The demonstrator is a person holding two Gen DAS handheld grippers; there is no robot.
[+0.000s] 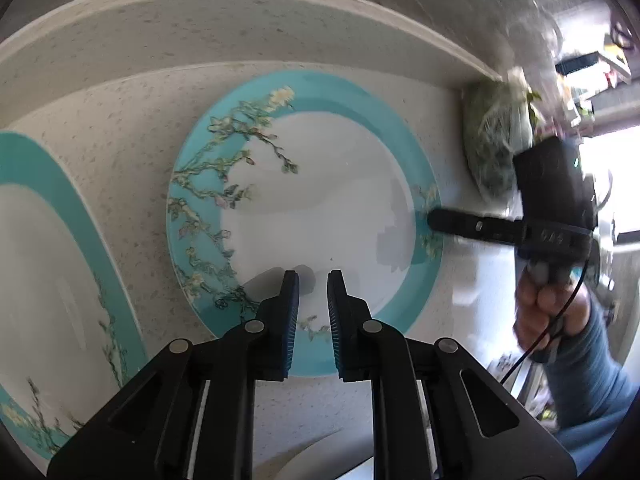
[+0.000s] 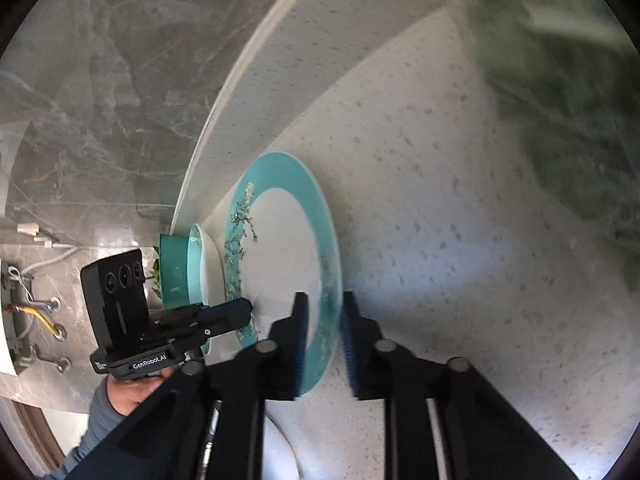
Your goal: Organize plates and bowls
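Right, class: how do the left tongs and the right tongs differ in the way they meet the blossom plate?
The right tongs straddle the rim of the blossom plate, one finger on each face. The left tongs have both fingers above the plate, so it is not pinched between them. The left tongs also point steeply down at the plate, while the right tongs come in flatter from its side. Both are closed.

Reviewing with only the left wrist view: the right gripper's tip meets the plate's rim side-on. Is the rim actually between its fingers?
Observer: Yes. In the right wrist view the plate has its rim between the fingers of the right gripper, which is shut on it.
Operator: Anything past the second plate on my left?
Observer: A teal bowl stands just beyond that second plate.
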